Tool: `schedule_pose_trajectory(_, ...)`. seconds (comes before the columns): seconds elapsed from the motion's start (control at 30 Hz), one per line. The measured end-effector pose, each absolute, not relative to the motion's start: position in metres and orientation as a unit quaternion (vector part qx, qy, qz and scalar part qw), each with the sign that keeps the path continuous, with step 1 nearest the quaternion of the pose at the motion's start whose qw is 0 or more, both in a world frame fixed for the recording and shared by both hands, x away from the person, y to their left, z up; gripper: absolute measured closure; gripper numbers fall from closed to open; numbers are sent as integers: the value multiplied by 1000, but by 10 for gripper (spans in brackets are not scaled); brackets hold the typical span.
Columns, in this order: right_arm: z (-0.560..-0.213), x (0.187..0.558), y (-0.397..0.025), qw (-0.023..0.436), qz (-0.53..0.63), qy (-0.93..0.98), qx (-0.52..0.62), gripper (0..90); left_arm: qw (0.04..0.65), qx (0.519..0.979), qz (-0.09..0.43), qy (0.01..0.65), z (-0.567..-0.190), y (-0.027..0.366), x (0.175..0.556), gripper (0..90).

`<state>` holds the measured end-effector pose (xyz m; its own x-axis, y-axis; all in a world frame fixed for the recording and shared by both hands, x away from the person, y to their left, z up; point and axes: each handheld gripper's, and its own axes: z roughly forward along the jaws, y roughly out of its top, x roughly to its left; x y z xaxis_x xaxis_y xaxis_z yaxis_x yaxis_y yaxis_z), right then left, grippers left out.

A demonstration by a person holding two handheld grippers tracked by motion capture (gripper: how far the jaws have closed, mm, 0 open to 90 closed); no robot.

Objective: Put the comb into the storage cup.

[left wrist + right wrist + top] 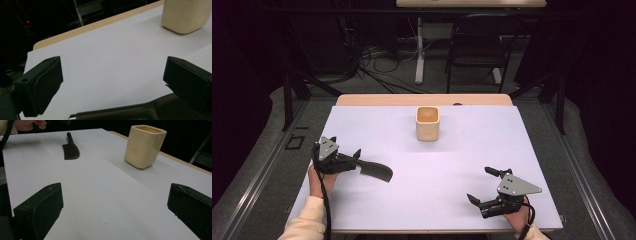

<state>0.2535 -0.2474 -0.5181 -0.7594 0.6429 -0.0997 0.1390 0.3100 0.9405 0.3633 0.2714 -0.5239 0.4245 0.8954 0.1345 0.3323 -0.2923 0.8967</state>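
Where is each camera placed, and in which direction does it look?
High view: above the person's side, looking forward and down on the table; forearms, left tongs, right tongs.
Left gripper view: on the left tongs, over the knife handle toward the cup.
Right gripper view: on the right tongs, open jaws, facing across the table.
Shared: knife and cup.
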Motion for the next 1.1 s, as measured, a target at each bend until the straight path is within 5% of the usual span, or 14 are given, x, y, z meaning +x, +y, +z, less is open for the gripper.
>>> schedule_pose_trajectory(0.3, -519, 254, -247, 238, 527, 775, 256, 4, 389, 743, 324, 438, -533, 279, 380, 211)
schedule_pose_trajectory(0.4, -519, 254, -247, 238, 527, 775, 255, 4, 380, 749, 319, 438, -536, 279, 384, 378)
schedule_pose_trajectory(0.5, -519, 254, -247, 237, 527, 775, 255, 4, 372, 757, 312, 437, -538, 280, 386, 448)
schedule_pose_trajectory(0.53, -518, 254, -247, 237, 525, 776, 256, 4, 369, 759, 311, 438, -539, 280, 387, 559)
schedule_pose_trajectory(0.83, -519, 254, -247, 238, 526, 776, 256, 4, 366, 753, 283, 468, -542, 297, 397, 860)
schedule_pose_trajectory(1.1, -519, 254, -247, 237, 525, 777, 255, 4, 359, 752, 269, 484, -547, 306, 403, 900)
